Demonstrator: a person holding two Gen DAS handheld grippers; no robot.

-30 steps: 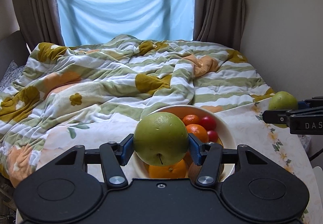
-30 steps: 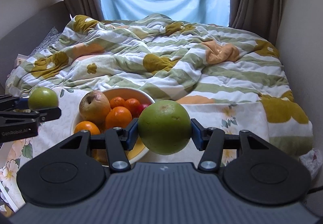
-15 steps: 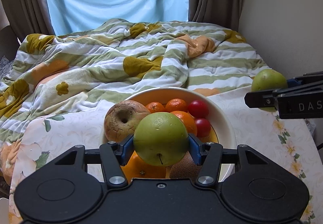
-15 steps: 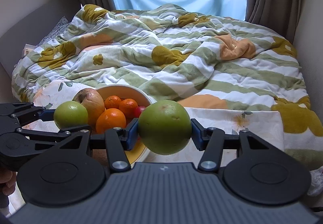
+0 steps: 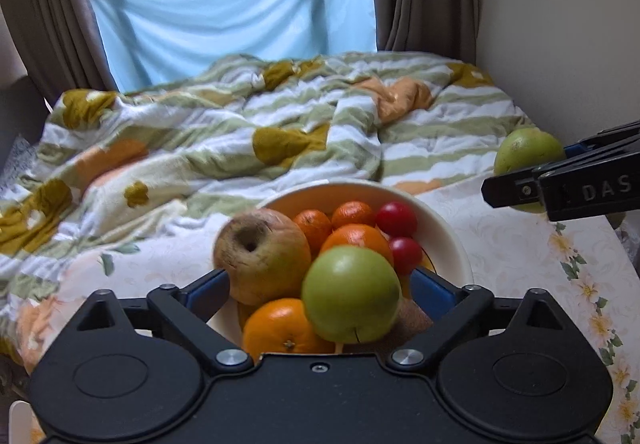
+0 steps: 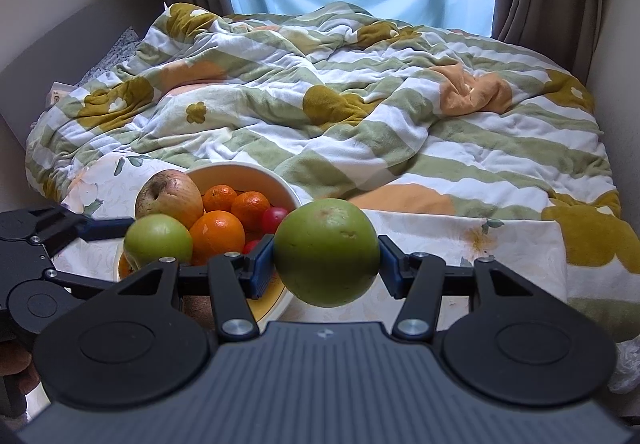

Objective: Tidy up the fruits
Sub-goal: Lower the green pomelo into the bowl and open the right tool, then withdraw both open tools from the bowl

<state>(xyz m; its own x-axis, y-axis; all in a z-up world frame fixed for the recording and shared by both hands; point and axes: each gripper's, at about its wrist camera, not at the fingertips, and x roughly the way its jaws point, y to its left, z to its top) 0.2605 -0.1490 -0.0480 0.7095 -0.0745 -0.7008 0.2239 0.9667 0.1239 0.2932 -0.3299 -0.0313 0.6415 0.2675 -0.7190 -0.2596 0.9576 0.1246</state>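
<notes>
- Your left hand-held gripper (image 5: 320, 284) has just opened its jaws: half a second ago both blue pads pinched the small green apple (image 5: 351, 294); now they stand spread wide and clear of it.
- The small green apple sits at lower centre of the left wrist frame, between the spread pads, on top of the fruit heaped in the bowl (image 5: 448, 240). Treat this as the release step; the apple appears to rest on the pile, though its outline is blurred, so it may not have settled.
- Its skin is smooth and yellow-green, with the stem turned toward the camera.
- Your right hand-held gripper (image 6: 326, 258) pinches the large green apple (image 6: 326, 252) between both pads, at centre of the right wrist frame, just right of the bowl rim.
- That fruit is duller green, with brown scuffs near its top.
- Judgement: one apple is delivered; the second is not yet placed.
- The bowl stands on the floral cloth (image 5: 520, 244).
</notes>
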